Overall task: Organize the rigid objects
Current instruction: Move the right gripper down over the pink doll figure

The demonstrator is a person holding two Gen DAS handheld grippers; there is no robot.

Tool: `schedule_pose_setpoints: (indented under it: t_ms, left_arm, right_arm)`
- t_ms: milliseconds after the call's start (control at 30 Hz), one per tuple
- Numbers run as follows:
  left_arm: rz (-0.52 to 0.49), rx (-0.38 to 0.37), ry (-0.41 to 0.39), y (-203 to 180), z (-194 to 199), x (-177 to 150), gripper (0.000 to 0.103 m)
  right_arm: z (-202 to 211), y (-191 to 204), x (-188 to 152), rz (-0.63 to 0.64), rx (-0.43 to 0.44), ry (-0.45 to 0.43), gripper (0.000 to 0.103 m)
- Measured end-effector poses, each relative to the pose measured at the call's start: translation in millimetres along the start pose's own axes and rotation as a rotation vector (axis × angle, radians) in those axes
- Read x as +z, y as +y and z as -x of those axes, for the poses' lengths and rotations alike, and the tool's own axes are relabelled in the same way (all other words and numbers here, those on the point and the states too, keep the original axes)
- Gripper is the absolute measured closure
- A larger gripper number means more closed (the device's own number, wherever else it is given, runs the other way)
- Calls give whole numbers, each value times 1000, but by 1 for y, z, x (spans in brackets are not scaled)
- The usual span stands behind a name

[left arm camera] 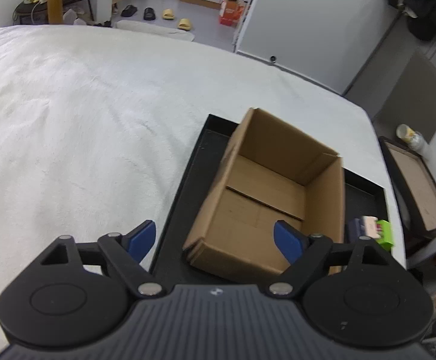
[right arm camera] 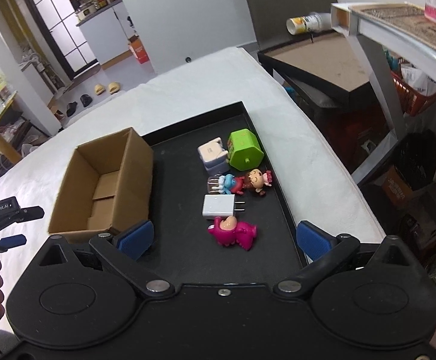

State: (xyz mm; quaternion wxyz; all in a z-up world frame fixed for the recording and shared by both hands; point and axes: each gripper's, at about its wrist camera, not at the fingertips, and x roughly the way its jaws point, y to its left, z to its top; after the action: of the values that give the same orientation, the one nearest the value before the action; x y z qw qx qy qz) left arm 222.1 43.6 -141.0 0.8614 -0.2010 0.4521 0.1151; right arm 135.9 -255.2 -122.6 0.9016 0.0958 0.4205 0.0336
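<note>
- Cardboard box [right arm camera: 104, 180] sits empty at the black tray's [right arm camera: 173, 258] left end: light and stiff, I'd grip a wall.
- Green toy [right arm camera: 245, 150], white charger [right arm camera: 218, 205] and pink figurine [right arm camera: 233, 231] along the right rim look hard, light, slippery.
- Open tray floor lies between.
- Right gripper [right arm camera: 222, 240] and left gripper [left arm camera: 215, 241] both spread, holding nothing.

White blanket-covered bed [right arm camera: 293, 138], black tray [right arm camera: 185, 258] lying directly on it near the edge.
</note>
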Motion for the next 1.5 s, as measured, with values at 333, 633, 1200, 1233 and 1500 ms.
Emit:
schedule_pose_setpoints:
  t_ms: [333, 633, 1200, 1233, 1500]
  left_arm:
    - [30, 6, 50, 10, -45, -4, 23]
    - [55, 15, 78, 20, -65, -8, 30]
    - [91, 35, 37, 26, -65, -12, 73]
    - [101, 24, 40, 27, -64, -12, 78]
    - [115, 13, 59, 30, -55, -25, 82]
  right_arm:
    - [-59, -9, 9, -70, -19, 110, 5]
    - [-117, -11, 5, -108, -26, 193, 4]
    - [-162, -12, -3, -141, -50, 223, 13]
    - [-162, -11, -3, -133, -51, 217, 20]
    - [-153, -13, -4, -149, -24, 222, 43]
